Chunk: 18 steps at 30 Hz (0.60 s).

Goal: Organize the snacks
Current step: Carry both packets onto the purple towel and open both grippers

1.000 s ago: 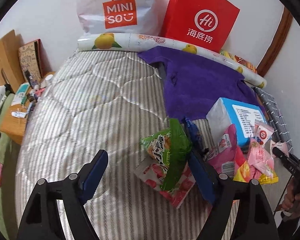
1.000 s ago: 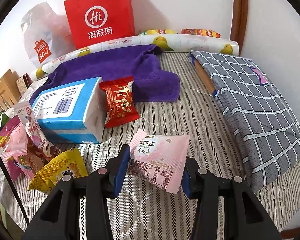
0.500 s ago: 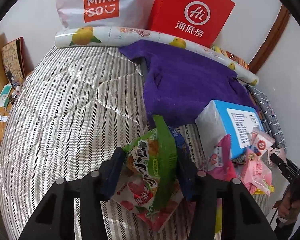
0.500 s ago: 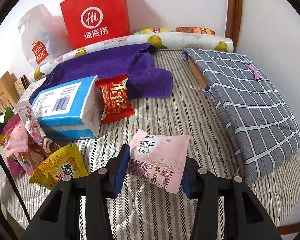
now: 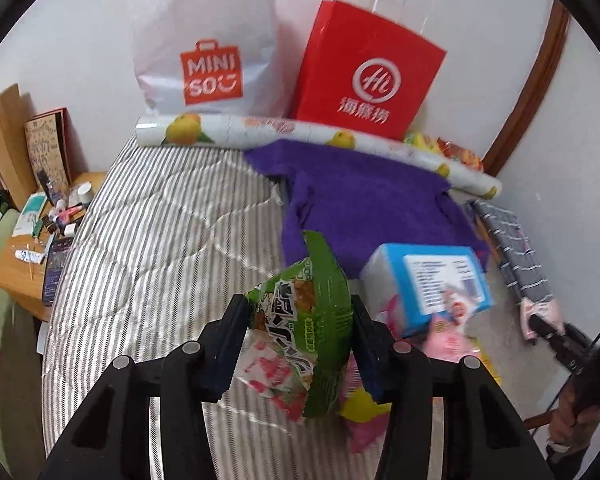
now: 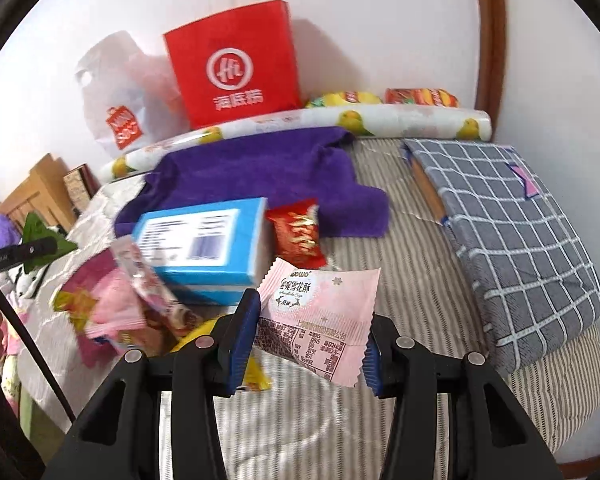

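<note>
The left gripper (image 5: 298, 344) has just closed on a green snack bag (image 5: 312, 332) while the right gripper (image 6: 310, 340) clamps a pink packet (image 6: 320, 316), both low in frame, the red bag (image 6: 236, 64) ahead at the top.

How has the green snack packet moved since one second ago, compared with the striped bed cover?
Yes. The green snack packet lay on the striped bed cover between open jaws; these have just been closing, and the left gripper now holds it above the cover.

Green snack packet (image 5: 312, 320); pale pink packet (image 6: 320, 312) (dark print); grey-and-white striped bedcover (image 5: 160, 240); purple towel (image 5: 364, 200); red bag (image 5: 364, 72).
</note>
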### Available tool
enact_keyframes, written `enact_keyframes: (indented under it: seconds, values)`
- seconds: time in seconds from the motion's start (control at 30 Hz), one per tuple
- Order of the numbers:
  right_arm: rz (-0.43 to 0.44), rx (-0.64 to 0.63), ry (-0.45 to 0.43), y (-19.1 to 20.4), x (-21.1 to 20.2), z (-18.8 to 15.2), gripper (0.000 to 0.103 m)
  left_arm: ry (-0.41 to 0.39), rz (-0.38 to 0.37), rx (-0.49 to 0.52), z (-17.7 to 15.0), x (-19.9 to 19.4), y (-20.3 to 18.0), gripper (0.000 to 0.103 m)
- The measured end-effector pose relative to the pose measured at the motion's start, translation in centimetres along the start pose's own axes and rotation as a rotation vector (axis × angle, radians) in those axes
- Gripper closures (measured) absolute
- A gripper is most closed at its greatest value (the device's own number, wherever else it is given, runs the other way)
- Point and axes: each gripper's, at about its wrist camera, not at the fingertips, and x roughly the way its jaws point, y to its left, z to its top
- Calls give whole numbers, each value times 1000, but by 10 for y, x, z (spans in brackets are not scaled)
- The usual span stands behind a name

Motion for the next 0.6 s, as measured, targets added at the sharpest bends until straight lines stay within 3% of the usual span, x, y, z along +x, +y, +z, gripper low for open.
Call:
enact_keyframes:
  seconds: [0.33, 0.6]
  values:
    - [152, -51, -6, 45, -6, 23, 57, 6, -144, 77, 21, -5, -63, 56]
    - [129, -126, -81, 66, -5, 76, 57, -2, -127, 111, 62, 12, -91, 56]
